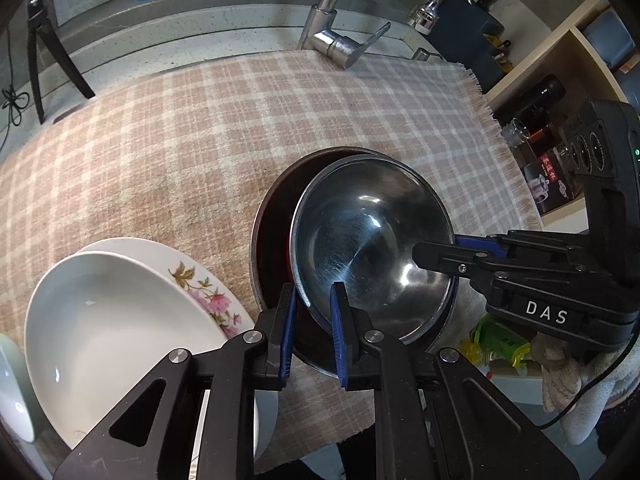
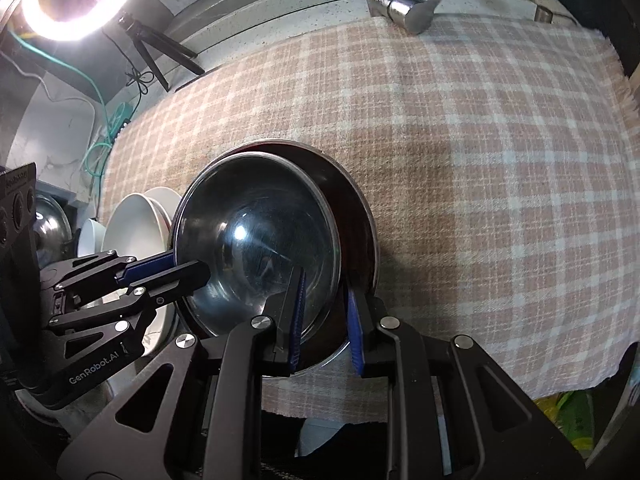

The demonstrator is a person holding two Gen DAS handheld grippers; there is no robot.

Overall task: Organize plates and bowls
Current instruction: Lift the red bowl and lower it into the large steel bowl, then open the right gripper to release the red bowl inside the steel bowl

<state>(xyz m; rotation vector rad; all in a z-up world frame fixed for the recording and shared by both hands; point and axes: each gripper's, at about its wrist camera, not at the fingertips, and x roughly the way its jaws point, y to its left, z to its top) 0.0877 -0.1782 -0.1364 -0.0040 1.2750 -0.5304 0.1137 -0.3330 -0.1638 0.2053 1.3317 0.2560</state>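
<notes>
The steel bowl [image 1: 372, 240] sits nested in the dark pan [image 1: 276, 232], right of the white plates [image 1: 120, 320]. Left gripper [image 1: 314, 300] and right gripper [image 2: 324, 292] each pinch opposite rims.

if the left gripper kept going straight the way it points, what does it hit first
Probably nothing new: the left gripper already grips the steel bowl by its rim; pushed on, that bowl would press into the dark dish beneath.
</notes>
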